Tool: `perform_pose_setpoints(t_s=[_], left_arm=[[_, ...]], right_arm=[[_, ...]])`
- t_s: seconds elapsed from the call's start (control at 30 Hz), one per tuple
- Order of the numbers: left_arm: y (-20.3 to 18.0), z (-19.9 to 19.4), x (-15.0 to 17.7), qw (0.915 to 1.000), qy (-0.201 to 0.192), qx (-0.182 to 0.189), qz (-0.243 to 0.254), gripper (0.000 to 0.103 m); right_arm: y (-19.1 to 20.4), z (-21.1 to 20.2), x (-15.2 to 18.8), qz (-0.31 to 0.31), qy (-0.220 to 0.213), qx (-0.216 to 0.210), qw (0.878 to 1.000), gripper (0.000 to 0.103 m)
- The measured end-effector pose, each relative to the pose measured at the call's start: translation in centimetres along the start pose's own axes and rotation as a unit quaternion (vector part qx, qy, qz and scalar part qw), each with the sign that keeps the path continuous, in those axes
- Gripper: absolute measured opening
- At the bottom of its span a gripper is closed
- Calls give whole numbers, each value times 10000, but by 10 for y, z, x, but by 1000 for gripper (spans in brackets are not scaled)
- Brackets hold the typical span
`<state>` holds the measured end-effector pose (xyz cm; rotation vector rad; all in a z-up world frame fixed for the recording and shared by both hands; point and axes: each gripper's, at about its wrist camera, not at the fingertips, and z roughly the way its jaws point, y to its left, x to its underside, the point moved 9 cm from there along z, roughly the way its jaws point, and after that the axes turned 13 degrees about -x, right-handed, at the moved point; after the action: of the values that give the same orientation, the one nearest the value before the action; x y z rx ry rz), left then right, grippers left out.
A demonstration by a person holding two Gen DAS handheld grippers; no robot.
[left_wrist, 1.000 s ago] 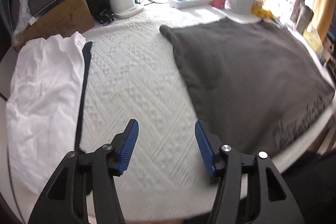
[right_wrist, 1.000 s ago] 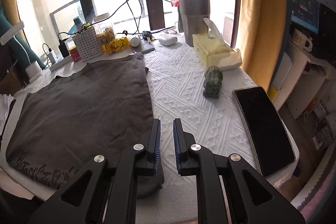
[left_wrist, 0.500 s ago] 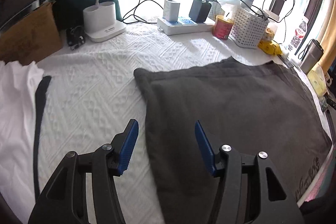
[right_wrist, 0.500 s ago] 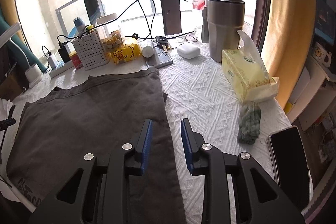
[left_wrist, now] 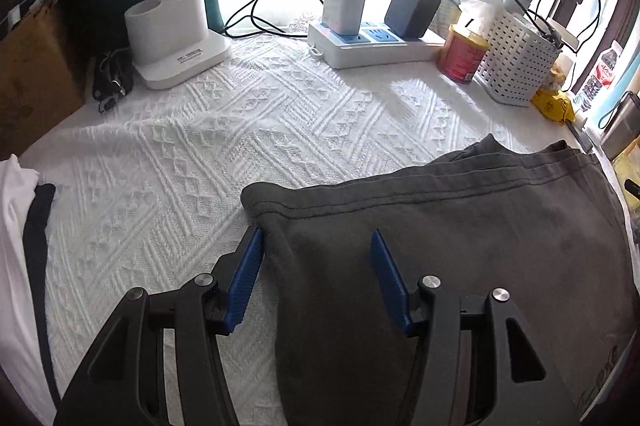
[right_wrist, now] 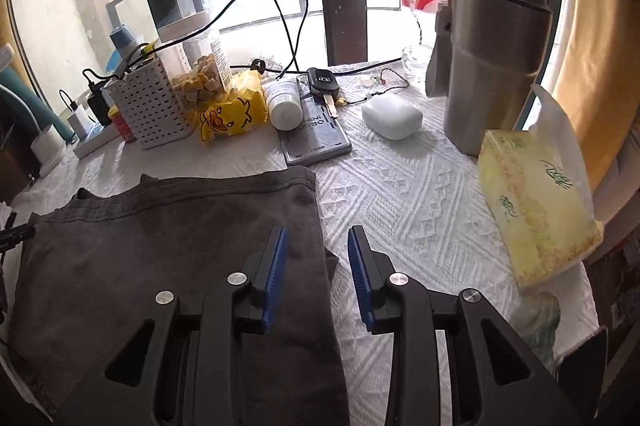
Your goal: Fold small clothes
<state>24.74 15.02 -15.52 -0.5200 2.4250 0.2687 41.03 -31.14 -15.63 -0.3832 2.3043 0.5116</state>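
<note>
A dark grey garment (left_wrist: 460,246) lies flat on the white knitted tablecloth (left_wrist: 192,166), its stitched hem toward the window. My left gripper (left_wrist: 316,238) hovers open over the garment's far left corner, the cloth's side edge running between its blue pads (left_wrist: 244,274) without being pinched. In the right wrist view the same garment (right_wrist: 160,246) fills the lower left. My right gripper (right_wrist: 318,234) straddles its right side edge near the far right corner; its jaws are opening and the pads (right_wrist: 276,266) do not press the cloth.
A white garment (left_wrist: 16,266) lies at the left edge. Along the window stand a lamp base (left_wrist: 172,30), power strip (left_wrist: 372,42), red can (left_wrist: 462,54) and white basket (left_wrist: 520,62). On the right are a steel tumbler (right_wrist: 492,66), tissue pack (right_wrist: 536,202), earbud case (right_wrist: 392,116) and car key (right_wrist: 324,86).
Both grippers have travelled away from the table's near edge toward the window, to the garment's far corners. The right jaws have gone from nearly shut to apart; the left kept its gap.
</note>
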Motion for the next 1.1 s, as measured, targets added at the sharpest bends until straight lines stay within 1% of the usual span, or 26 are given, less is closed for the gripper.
perform_pose_setpoints(t_s=[0.03,0.13,0.17,0.2,0.27,0.3,0.33,0.4,0.43,0.47,0.5,0.53,0.57,0.6,0.63,0.73,0.83,0.87,0.97,1.1], left_arm=[[-1,2,-1,10000,-77,-12,-19,56],[-3,5,1,9999,-122,9,6,55],[-4,6,0,9999,-147,20,43,53],[-5,6,0,9998,-184,25,88,48],[-6,6,-1,9997,-220,27,119,45],[-5,6,-2,9997,-208,65,76,42],[-4,6,0,9999,-34,133,78,39],[-3,7,-2,9996,30,286,-68,22],[-3,7,-2,9993,60,338,-123,19],[-2,7,-3,9994,47,323,-141,12],[-2,6,-3,9993,51,340,-147,10],[-2,5,-4,9993,44,349,-145,9],[-2,2,-6,9994,7,328,-137,8],[-3,-1,-8,9995,-38,305,-103,7],[-3,-4,-10,9996,-45,272,-60,7],[-3,-19,-23,9994,-242,227,-38,7],[-4,-34,-36,9988,-449,172,-8,7],[-4,-39,-41,9982,-571,155,-55,7],[-5,-49,-53,9966,-812,112,-34,7],[-10,-48,-62,9960,-890,109,61,7]], right_arm=[[0,7,-3,1,46,-52,10000,34],[-2,25,-12,-50,173,-114,9998,34],[-3,30,-14,-65,230,-127,9996,34],[-4,36,-16,-94,304,-140,9994,34],[-3,45,-18,-223,435,-163,9987,34],[-2,50,-18,-289,503,-179,9982,34],[0,55,-18,-349,567,-208,9976,34],[2,63,-17,-417,673,-271,9965,34],[4,67,-17,-451,719,-294,9960,34],[5,70,-16,-478,738,-332,9956,34],[7,72,-15,-509,753,-359,9952,34],[8,73,-14,-570,750,-332,9950,33],[10,73,-14,-668,698,-285,9949,28],[11,72,-14,-793,678,-243,9942,4],[13,72,-14,-894,665,-180,9936,4],[16,62,-21,-1065,415,-103,9934,4],[16,48,-32,-1120,149,-76,9936,4],[16,45,-34,-1153,89,-58,9933,4],[13,34,-41,-1323,-126,165,9910,3],[5,22,-49,-1219,-353,232,9916,4]])
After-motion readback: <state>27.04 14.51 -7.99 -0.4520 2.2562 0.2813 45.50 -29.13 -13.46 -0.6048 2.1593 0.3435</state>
